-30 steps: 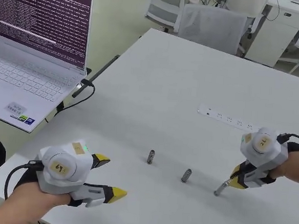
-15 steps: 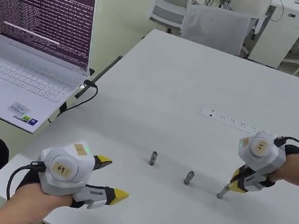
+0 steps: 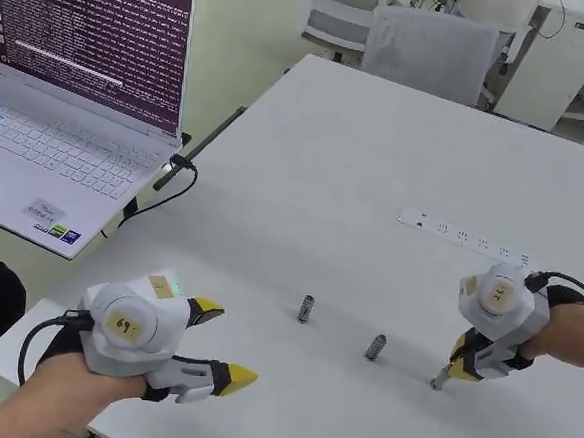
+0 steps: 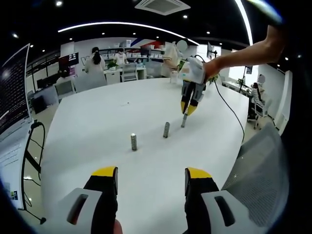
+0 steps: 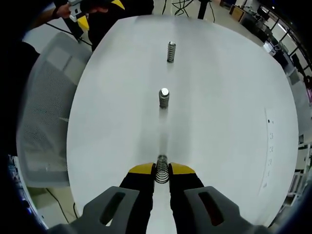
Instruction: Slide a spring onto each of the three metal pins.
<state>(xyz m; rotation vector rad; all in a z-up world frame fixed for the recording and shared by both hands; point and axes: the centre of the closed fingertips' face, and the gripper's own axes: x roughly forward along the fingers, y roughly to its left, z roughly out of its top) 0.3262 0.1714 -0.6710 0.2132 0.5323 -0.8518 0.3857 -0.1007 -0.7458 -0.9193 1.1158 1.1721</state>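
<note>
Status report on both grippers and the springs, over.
Left gripper open, hovering. Right gripper shut on spring, tilted. Two other pins upright, springs on. Nothing in the way.

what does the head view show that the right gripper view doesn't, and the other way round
Head view: the laptop and office chairs beyond the table. Right gripper view: the spring close up between the shut right tongs, plus a mesh chair at the table's edge. Both: the two sprung pins standing, the open left tongs.
</note>
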